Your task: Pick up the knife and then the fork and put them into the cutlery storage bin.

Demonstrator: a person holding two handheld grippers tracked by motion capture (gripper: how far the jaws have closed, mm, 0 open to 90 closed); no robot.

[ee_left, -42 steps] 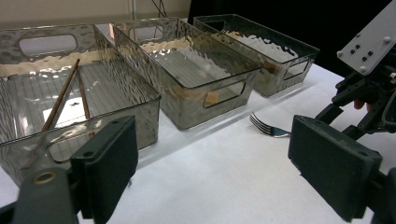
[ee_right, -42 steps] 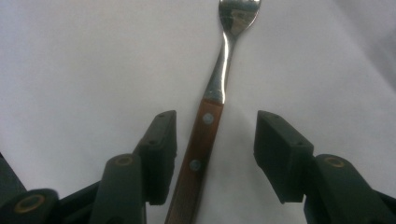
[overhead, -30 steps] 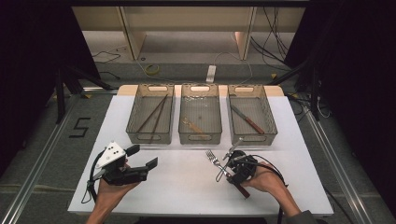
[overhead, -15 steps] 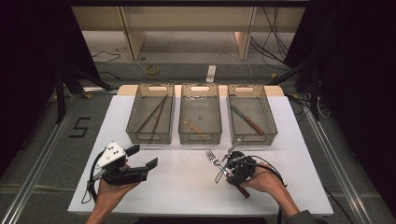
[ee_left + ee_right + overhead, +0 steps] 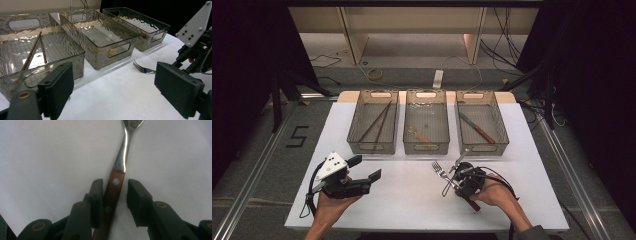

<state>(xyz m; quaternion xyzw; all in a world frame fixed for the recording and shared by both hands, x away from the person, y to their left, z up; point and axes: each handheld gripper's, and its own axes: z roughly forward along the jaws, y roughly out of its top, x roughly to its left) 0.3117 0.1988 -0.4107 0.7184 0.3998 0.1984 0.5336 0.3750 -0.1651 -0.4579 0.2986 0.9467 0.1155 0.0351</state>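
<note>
One fork (image 5: pixel 117 182) lies between the right tool's (image 5: pixel 115 187) closing jaws, a gap still beside it; left tool (image 5: pixel 115 87) wide. Three bins (image 5: pixel 426 122) beyond, bare surface (image 5: pixel 412 200) between.

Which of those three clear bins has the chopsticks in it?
The left bin: two chopsticks lie crossed in it. The middle bin holds a spoon, the right bin a knife.

three bins (image 5: pixel 426 122) blocking far side, bare table (image 5: pixel 407 200) nearer

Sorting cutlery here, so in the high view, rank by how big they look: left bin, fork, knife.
1. Left bin, clearly largest.
2. Fork and knife: look about alike; fork partly hidden by the right gripper.
</note>
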